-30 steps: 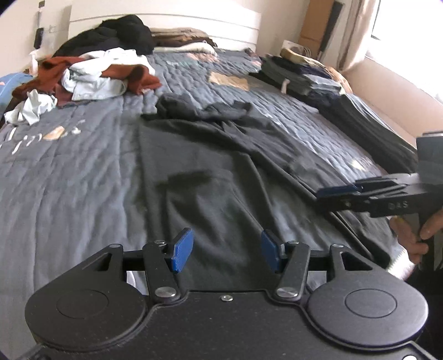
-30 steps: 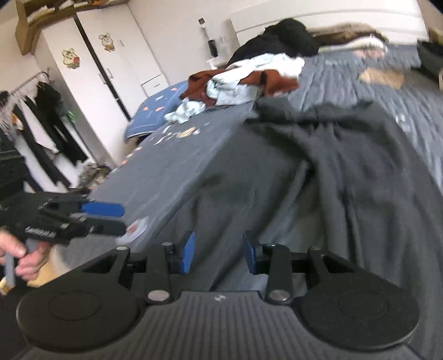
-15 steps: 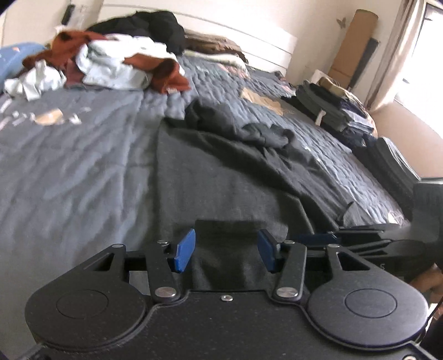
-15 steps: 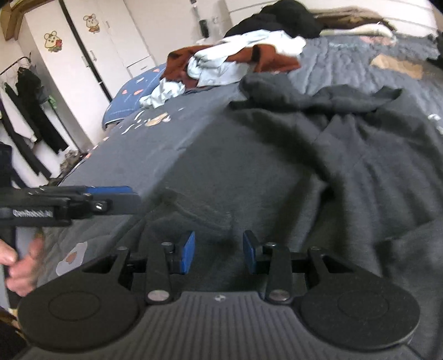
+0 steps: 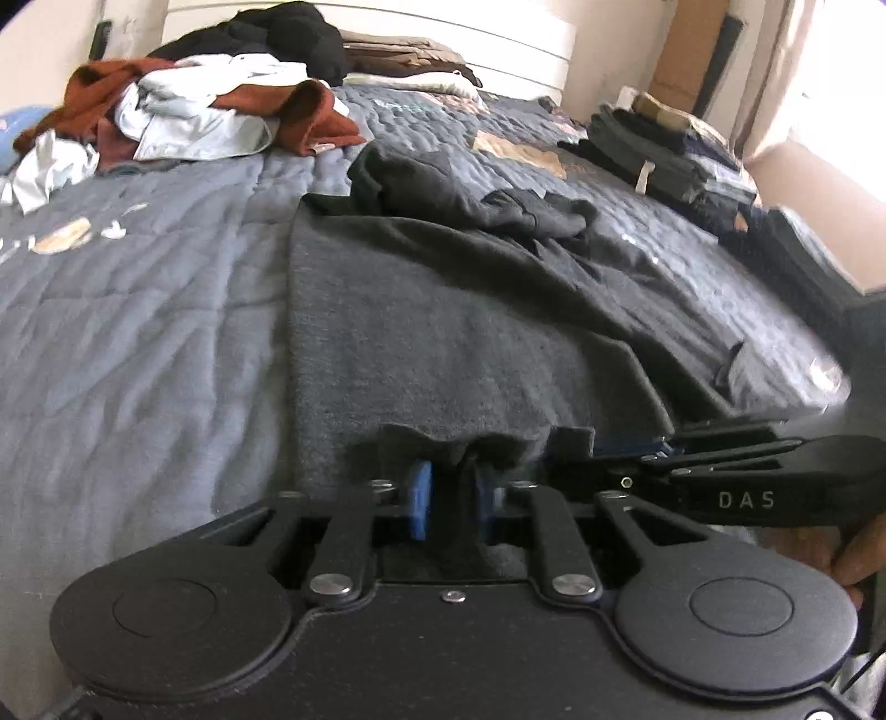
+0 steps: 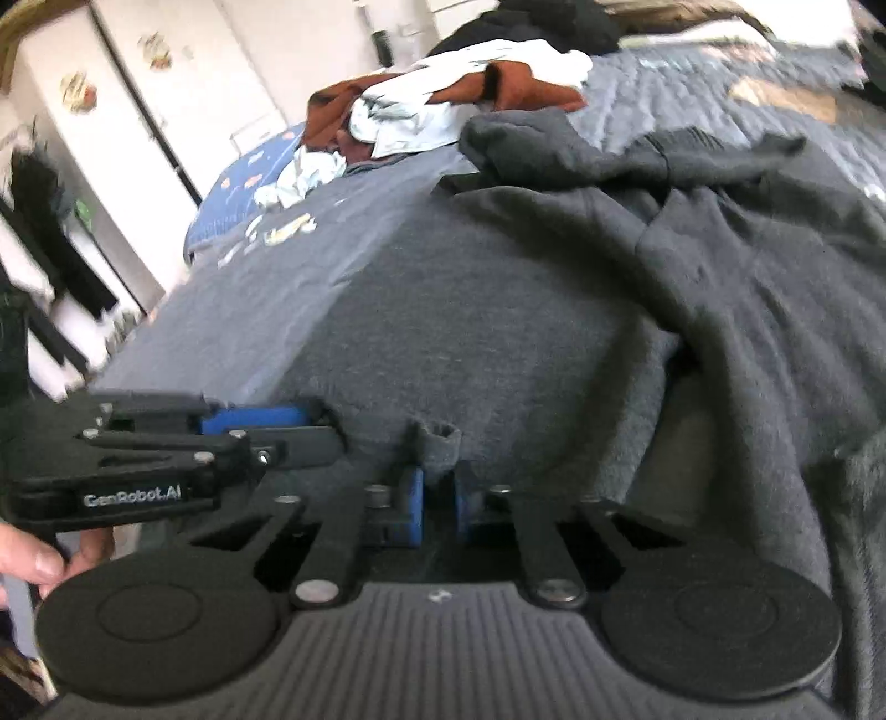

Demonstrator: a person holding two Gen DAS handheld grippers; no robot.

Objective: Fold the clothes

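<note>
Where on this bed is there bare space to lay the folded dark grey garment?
The open grey quilt left of the dark grey garment, below the rust-and-white clothes heap, is bare. Crowded: the headboard end with black clothes, and the right edge with folded dark stacks.

Two fisheye cameras ride low and close at the near edge of a bed (image 5: pixel 138 310), each looking forward and downward along its own blue pads. The left wrist view faces the headboard (image 5: pixel 498 41) and a window, apparently, at far right; the right wrist view swings left toward white wardrobes (image 6: pixel 111 111). Both share the dark grey garment (image 5: pixel 443 332) and clothes pile (image 6: pixel 443 94).
</note>
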